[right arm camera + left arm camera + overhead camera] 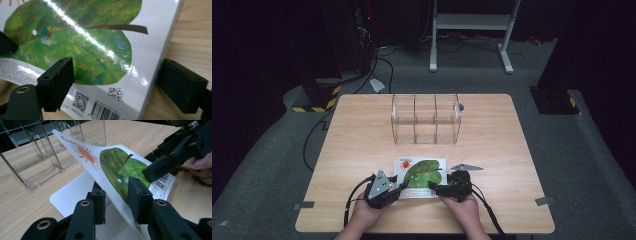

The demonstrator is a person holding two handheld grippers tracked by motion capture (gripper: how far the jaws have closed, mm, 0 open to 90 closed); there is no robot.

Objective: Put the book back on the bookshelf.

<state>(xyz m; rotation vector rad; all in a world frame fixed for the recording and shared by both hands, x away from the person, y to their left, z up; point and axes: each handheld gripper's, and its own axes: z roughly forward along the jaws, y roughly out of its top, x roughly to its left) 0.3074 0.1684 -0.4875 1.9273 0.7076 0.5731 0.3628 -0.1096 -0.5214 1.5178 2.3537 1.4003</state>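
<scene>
High view first: I am at the near edge of the wooden table, a gripper in each hand, and both meet at a picture book with a big green leaf and an orange sun on its white cover. The book lies near my edge of the table, a little way in front of the clear acrylic rack with its three compartments, which stands upright toward the middle. My left gripper comes in at the book's left near corner, and my right gripper at its near right edge. From the left gripper view, my left gripper has the cover between its jaws, one under it and one on top, clamped on it and lifting it up off the white page beneath, so the cover curves upward toward the rack. From the right gripper view, my right gripper is spread wide: one jaw rests on the glossy cover close to the small square code, the other lies on the table just beside the spine, grasping nothing.
</scene>
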